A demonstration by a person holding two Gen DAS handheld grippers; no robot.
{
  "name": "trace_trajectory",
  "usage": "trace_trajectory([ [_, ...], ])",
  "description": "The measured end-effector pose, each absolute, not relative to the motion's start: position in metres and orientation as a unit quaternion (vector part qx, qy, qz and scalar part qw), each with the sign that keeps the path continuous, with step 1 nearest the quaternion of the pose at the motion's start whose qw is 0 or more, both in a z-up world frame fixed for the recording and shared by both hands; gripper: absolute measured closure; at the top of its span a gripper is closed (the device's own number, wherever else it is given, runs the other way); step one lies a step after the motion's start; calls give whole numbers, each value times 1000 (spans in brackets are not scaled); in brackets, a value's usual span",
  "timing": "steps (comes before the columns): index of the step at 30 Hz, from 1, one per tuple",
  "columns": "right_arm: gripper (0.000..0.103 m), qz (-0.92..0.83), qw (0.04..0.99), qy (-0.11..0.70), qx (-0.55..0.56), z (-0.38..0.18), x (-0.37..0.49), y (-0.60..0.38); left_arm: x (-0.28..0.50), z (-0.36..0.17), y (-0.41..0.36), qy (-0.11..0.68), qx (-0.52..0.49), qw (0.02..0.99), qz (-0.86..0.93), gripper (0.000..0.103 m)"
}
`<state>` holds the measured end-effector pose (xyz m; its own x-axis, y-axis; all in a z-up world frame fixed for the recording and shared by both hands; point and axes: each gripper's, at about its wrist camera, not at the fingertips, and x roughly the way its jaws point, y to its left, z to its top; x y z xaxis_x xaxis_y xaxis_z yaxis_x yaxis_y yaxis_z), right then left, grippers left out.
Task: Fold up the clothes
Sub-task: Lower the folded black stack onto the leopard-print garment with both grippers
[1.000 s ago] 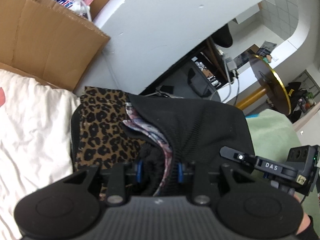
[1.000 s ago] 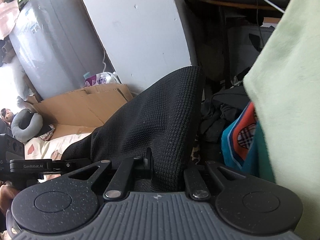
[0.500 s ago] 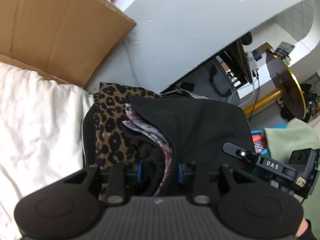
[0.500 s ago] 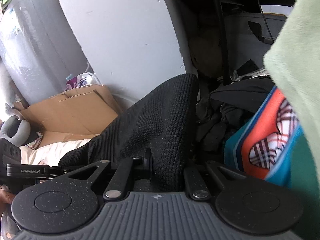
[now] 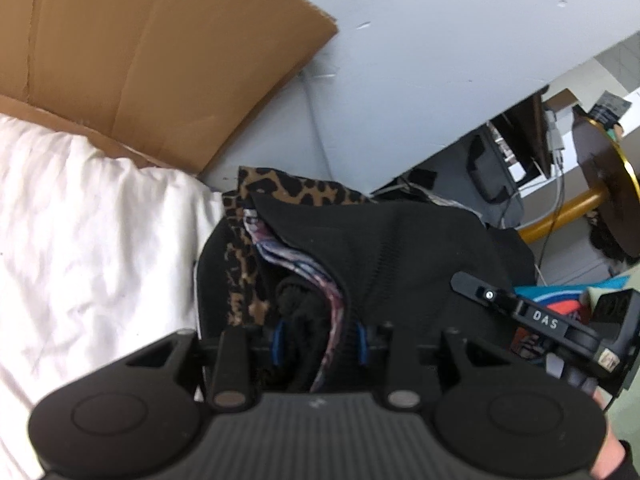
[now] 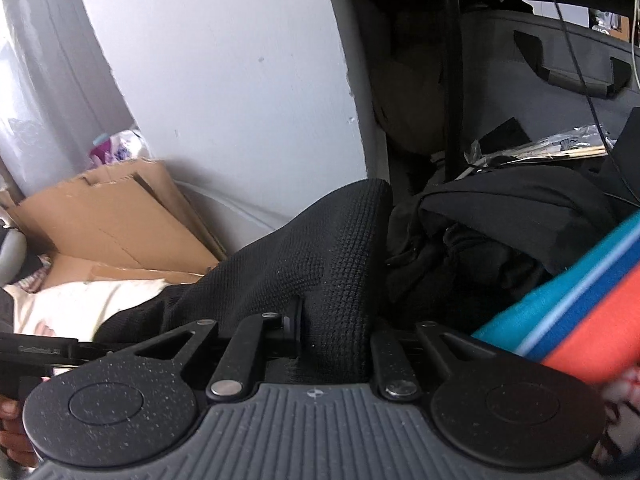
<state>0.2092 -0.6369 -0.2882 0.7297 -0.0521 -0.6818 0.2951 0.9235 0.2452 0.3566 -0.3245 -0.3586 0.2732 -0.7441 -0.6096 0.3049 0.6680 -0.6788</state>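
Note:
A black knit garment (image 5: 404,252) is stretched between both grippers above a pile of clothes. My left gripper (image 5: 318,340) is shut on one edge of it, with a pink-and-purple patterned lining (image 5: 316,272) bunched between the blue-padded fingers (image 5: 279,338). In the right wrist view the same black knit (image 6: 320,264) rises from my right gripper (image 6: 332,332), which is shut on its other edge. The right gripper's body (image 5: 560,328) shows at the right of the left wrist view. A leopard-print garment (image 5: 288,188) lies under the black one.
A white quilt (image 5: 88,248) lies at the left, with flat cardboard (image 5: 140,60) behind it against a grey wall (image 6: 224,80). Dark clothes (image 6: 500,232) and a teal, blue and orange fabric (image 6: 580,300) lie at the right. A gold-rimmed round table (image 5: 600,184) stands farther off.
Both grippers have moved forward and down toward the clothes pile with the black garment still held. The pale green cloth has dropped out of the right wrist view.

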Motion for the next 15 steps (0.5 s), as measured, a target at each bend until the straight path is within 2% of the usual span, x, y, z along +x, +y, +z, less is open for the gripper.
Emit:
trace_trajectory([
  [7,80,-123,905,364,181,-306,229,-651,364,-362,-324,494,-251,763,-331,62],
  [11,80,-131,903,364,187,-309,238,-658,368,-364,-324,492,-270,761,-325,66],
  [15,84,-133,909,355,170,-306,244,-659,371,-366,-324,490,-287,759,-320,67],
])
